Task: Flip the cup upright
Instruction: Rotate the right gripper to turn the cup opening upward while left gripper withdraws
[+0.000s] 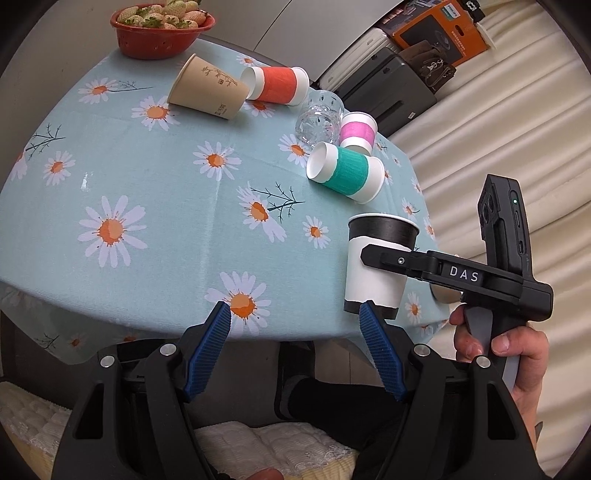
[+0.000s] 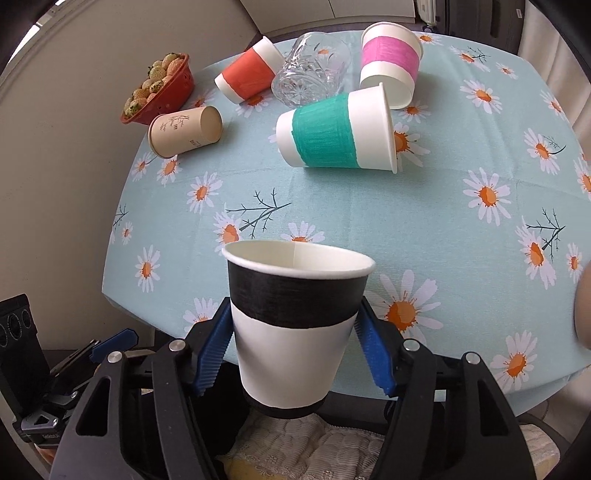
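Note:
My right gripper (image 2: 291,343) is shut on a black-and-white paper cup (image 2: 295,332) and holds it upright, mouth up, at the table's near edge. The same cup (image 1: 376,266) shows in the left wrist view with the right gripper (image 1: 384,258) clamped on it. My left gripper (image 1: 295,317) is open and empty, just off the table's near edge, left of that cup. A teal cup (image 2: 332,134), a pink cup (image 2: 391,62), an orange cup (image 2: 251,75), a tan cup (image 2: 184,134) and a clear glass (image 2: 310,74) lie on their sides.
A red bowl of strawberries (image 2: 162,92) stands at the far edge of the daisy tablecloth (image 2: 369,206). Suitcases and a box (image 1: 436,33) lie beyond the table. A cream curtain (image 1: 509,129) hangs to the right.

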The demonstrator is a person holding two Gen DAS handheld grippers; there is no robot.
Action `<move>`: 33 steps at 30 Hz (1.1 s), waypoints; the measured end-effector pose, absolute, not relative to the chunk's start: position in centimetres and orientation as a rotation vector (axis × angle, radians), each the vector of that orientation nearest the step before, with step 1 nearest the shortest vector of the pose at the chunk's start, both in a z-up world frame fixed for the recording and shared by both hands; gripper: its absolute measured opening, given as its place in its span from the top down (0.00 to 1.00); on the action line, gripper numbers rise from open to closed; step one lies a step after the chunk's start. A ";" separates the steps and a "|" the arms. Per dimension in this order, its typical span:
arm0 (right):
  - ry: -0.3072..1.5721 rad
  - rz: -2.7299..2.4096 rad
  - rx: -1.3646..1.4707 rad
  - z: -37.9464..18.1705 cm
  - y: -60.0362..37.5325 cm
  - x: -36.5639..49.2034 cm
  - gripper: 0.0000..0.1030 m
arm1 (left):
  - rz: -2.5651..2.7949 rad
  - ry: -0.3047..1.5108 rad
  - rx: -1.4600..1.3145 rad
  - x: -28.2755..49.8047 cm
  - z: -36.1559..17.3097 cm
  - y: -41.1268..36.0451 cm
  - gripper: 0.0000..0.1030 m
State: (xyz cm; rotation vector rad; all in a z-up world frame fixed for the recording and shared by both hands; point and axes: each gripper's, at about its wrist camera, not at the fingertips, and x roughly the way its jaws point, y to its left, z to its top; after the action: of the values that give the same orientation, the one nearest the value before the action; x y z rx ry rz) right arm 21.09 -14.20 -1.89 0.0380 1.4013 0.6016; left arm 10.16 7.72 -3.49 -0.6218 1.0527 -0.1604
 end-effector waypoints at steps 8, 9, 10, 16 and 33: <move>1.191 0.645 0.082 2.0 -14.9 18.2 0.37 | -0.118 1.020 -0.564 10.1 -2.9 7.6 0.32; 1.155 0.662 0.088 2.4 -15.0 17.8 0.37 | -0.106 1.011 -0.556 10.0 -2.8 7.7 0.32; 1.113 0.674 0.095 2.9 -15.0 17.4 0.37 | -0.092 1.005 -0.545 10.0 -2.8 7.8 0.32; 0.821 0.670 0.063 4.1 -14.8 14.6 0.37 | -0.037 0.991 -0.514 10.1 -3.5 8.4 0.32; 0.412 0.376 -0.102 -4.2 -13.1 12.2 0.37 | 0.069 0.982 -0.472 10.2 -4.9 10.3 0.32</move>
State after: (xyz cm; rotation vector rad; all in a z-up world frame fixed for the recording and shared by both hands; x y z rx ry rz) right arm 12.21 -13.09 -4.22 -0.1022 0.4119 0.3760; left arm 10.17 10.33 -4.88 -0.4720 0.9822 0.0691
